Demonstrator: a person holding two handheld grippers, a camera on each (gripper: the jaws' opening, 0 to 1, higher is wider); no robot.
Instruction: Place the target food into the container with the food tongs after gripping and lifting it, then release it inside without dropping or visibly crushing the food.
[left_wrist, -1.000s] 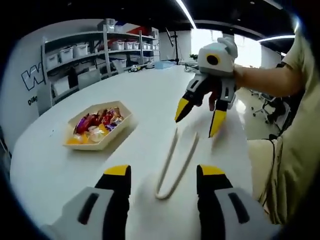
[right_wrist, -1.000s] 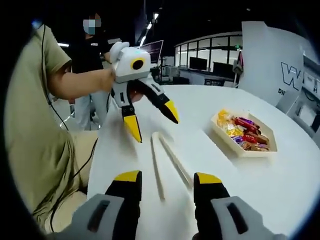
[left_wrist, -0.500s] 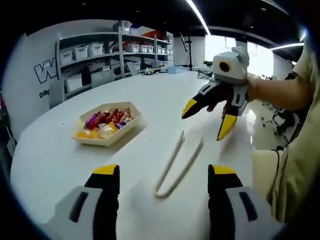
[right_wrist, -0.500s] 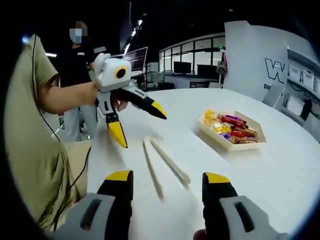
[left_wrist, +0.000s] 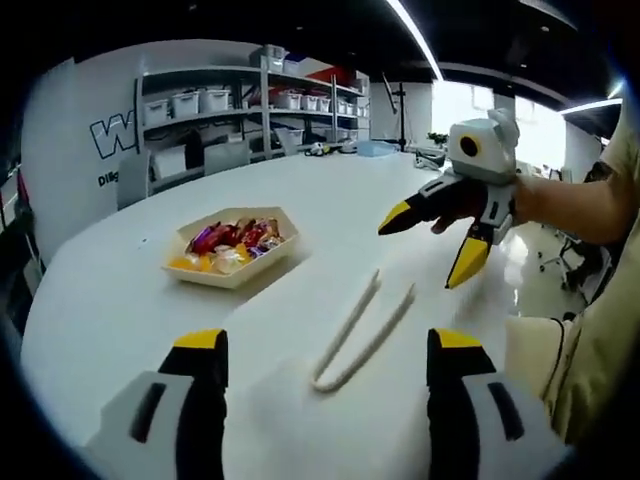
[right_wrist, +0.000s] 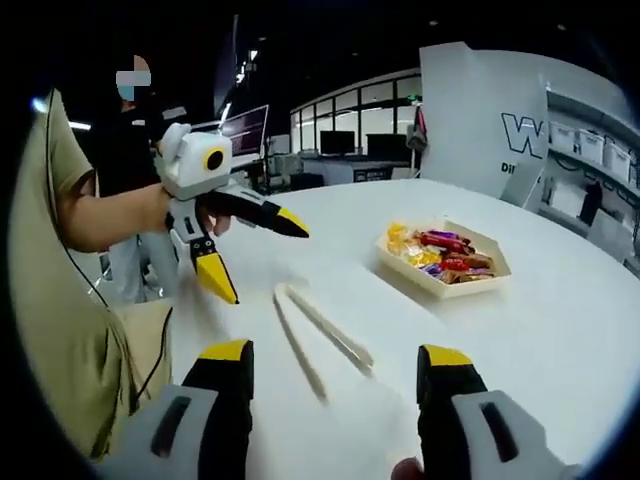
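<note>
White tabletop (left_wrist: 120, 300) carries pale tongs (left_wrist: 362, 332), lying flat and untouched, and a tray (left_wrist: 233, 247) of wrapped sweets. Left gripper (left_wrist: 320, 350): jaws wide, empty, closed bend of tongs just ahead between them. Long axis of tongs runs away from the left gripper; the two open tips point toward the right gripper (left_wrist: 432, 245), which hovers above them, jaws wide, empty. Tray sits beyond, well apart from the tongs. Judgement: the left gripper is nearer the bend, the right nearer the tips.
</note>
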